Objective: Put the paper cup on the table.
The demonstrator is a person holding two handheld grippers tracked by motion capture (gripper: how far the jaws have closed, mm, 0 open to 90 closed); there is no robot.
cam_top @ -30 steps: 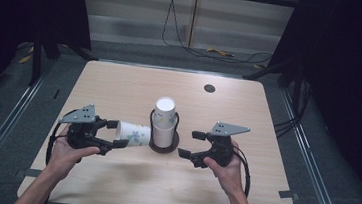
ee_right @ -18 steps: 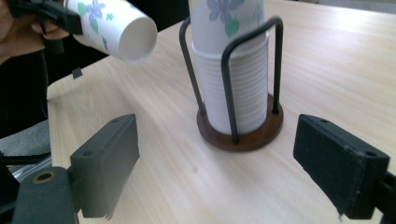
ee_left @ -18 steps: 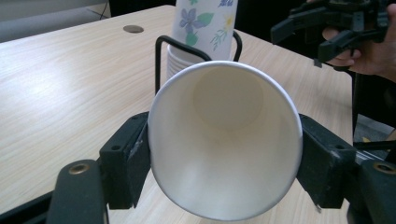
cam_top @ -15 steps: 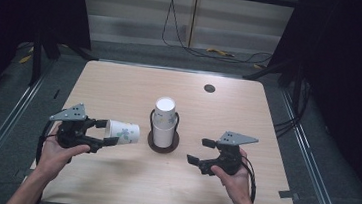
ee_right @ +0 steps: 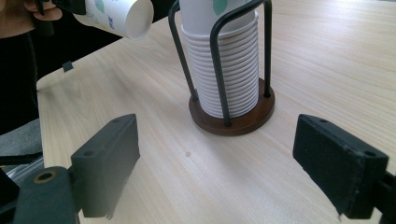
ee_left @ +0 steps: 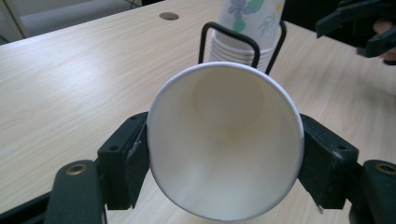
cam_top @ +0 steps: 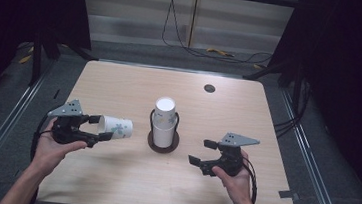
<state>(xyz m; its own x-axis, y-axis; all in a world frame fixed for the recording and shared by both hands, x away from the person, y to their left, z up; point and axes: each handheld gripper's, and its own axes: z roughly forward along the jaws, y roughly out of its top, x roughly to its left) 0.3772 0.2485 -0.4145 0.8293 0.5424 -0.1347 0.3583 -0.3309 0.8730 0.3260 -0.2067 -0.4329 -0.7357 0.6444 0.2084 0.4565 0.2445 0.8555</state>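
Note:
My left gripper point(cam_top: 97, 127) is shut on a white paper cup point(cam_top: 117, 127) with a floral print, held on its side with its base pointing at the stack. In the left gripper view the cup's open mouth point(ee_left: 225, 140) faces the camera between the two jaws. A stack of upside-down paper cups point(cam_top: 164, 121) stands in a black wire holder on a round wooden base point(cam_top: 163, 144) at mid-table. My right gripper point(cam_top: 202, 153) hovers open to the right of the holder, nothing between its jaws. In the right gripper view the stack point(ee_right: 225, 60) is ahead and the held cup point(ee_right: 122, 16) shows at upper left.
The light wooden table point(cam_top: 120, 86) has a dark round grommet hole point(cam_top: 209, 88) at the back right. Cables point(cam_top: 184, 42) trail on the grey floor beyond the far edge. Dark curtains flank both sides.
The left gripper has drawn the cup leftwards, away from the stack, and back toward the person. The right gripper has pulled back toward the near edge, staying open.

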